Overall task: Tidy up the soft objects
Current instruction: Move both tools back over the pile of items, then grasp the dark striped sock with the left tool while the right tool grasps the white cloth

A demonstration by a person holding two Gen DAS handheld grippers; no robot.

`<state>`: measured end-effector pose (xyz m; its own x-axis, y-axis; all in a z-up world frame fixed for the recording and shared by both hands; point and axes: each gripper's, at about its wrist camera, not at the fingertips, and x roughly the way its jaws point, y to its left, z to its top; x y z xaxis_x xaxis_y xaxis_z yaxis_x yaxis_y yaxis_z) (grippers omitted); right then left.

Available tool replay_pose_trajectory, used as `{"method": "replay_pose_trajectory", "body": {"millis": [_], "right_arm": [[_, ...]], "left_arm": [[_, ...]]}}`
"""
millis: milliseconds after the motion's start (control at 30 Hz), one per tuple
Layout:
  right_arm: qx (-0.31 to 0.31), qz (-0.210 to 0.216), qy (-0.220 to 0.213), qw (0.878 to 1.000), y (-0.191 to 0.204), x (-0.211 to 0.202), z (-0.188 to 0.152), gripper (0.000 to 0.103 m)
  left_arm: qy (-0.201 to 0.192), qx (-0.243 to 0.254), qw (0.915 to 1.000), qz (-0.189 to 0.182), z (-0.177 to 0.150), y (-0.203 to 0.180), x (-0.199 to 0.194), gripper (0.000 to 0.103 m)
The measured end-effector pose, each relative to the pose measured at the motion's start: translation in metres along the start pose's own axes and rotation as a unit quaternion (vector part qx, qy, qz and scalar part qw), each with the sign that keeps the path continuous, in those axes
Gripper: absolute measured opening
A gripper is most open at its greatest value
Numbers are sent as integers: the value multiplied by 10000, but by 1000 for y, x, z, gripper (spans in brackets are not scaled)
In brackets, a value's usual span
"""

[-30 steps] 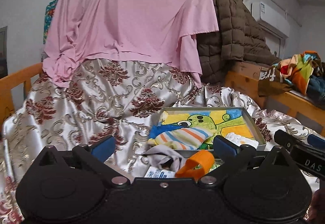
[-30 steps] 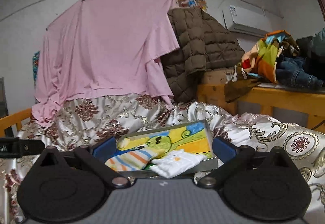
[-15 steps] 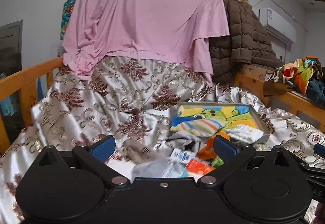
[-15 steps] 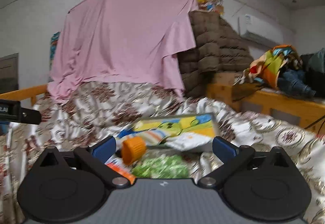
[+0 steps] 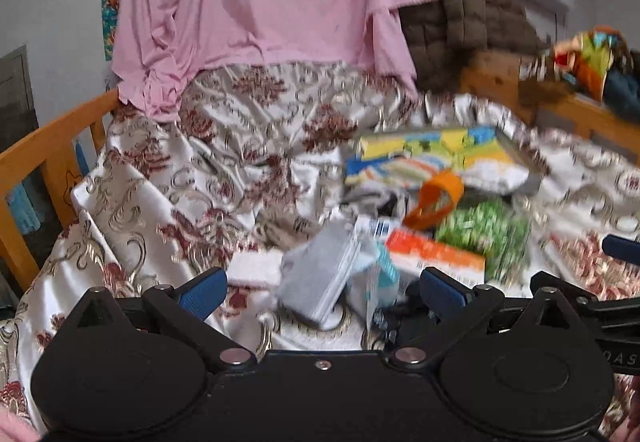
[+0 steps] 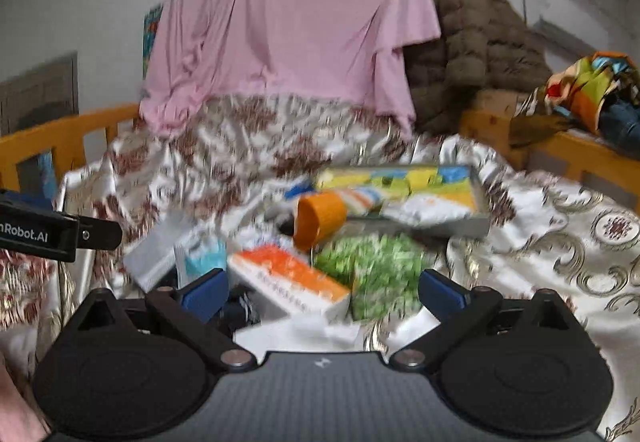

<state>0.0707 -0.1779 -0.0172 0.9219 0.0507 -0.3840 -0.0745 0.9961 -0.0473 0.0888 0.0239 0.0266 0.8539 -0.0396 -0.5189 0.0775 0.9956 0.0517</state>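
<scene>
Both views are motion-blurred; fine detail is not resolved.

Left gripper [image 5: 320, 292]: jaws spread wide, nothing held. It is poised above the near edge of a pile on the patterned bedspread [image 5: 160, 177], just over a grey folded cloth [image 5: 320, 282]. Right gripper [image 6: 322, 292]: jaws equally wide, nothing held, poised over an orange-and-white box [image 6: 288, 278] and a green speckled bag [image 6: 380, 270].

Location of task items: the soft things are split. A striped sock [image 5: 400, 171] and a white cloth [image 5: 496, 171] lie in or across the front of the cartoon-printed tray [image 6: 482, 197]; the grey cloth and other fabric lie loose in the pile in front of it, mixed with boxes and an orange cup [image 6: 318, 219] on its side.

Risks noted:
- Soft and hard items are touching and overlapping, so a box or packet could be pinched together with cloth.
- The bedspread is slippery-looking and creased; a low grasp could catch it and drag the pile.
- The tipped cup could be knocked and rolled.
- The grippers are close beside each other; a collision is possible if the same spot is reached for.
</scene>
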Motion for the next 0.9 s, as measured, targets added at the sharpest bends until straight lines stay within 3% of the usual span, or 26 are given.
{"method": "replay_pose_trajectory", "body": {"millis": [300,533,700,900], "right_arm": [[-226,68,788,9966,8,26,-12,103],[205,198,1663,9857,-8,55,-16,103],[274,360,1804,9825,-19,69,-13,103],[-438,700,1754,9810,-14,84,-10,103]], "left_arm": [[528,161,9985,14,-11,-9,20,102],[877,34,9961,-28,-14,-8,34,102],[996,-89,9950,-41,-15,-6,47,102],[1304,-308,9907,-240,-17,-6,67,102]]}}
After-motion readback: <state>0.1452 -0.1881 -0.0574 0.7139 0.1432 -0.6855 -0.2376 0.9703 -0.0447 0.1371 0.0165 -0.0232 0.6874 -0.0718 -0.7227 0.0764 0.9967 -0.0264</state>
